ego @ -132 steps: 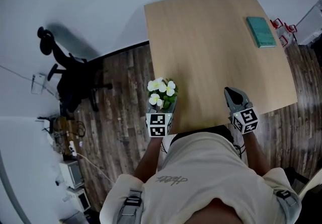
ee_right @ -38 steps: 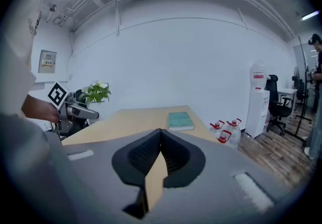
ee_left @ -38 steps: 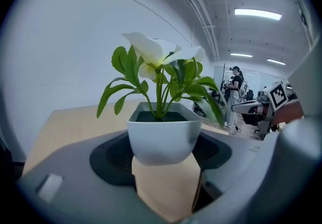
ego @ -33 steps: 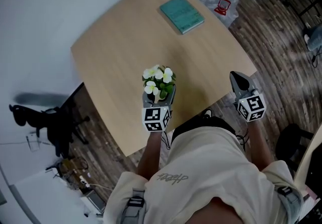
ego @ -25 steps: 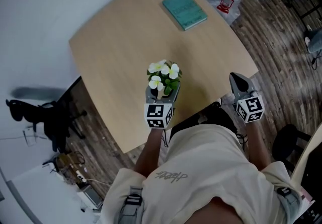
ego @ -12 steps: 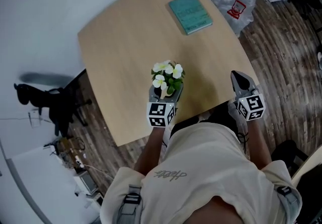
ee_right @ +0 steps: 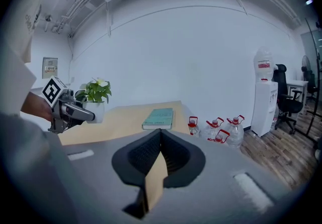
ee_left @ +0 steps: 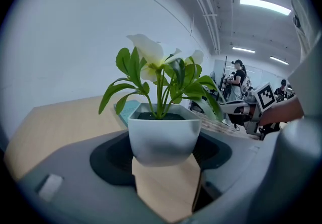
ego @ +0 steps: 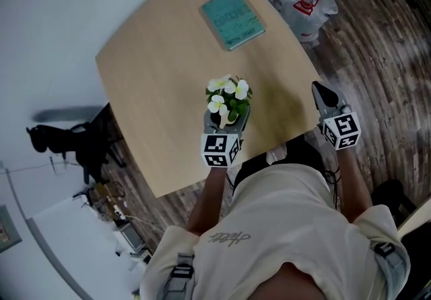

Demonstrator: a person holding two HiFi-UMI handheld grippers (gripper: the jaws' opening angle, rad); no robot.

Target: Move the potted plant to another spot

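Shifted across the table (ego: pixel 155 56), left claw (ego: pixel 227 118) clamps the potted plant (ego: pixel 229 95); right claw (ego: pixel 324 94), seemingly shut, points forward.

Upright potted plant (ego: pixel 229 98), white flowers, pale pot; held in left gripper (ego: pixel 227 116).

**Right gripper (ee_right: pixel 161 133) with its jaws pressed together, nothing between them**

Beyond the closed tips lies a light wooden table (ee_right: pixel 123 117); a teal book (ee_right: pixel 158 116) lies flat near its far edge; at the left, the left gripper (ee_right: pixel 89 114), with its marker cube (ee_right: pixel 52 92), grips the potted plant (ee_right: pixel 95 101), upright with white flowers; right of the table, water bottles with red handles (ee_right: pixel 217 130) stand on the wooden floor (ee_right: pixel 274 150); further right, a water dispenser (ee_right: pixel 264 98) stands against the white wall, a black office chair (ee_right: pixel 287 102) just beside it.
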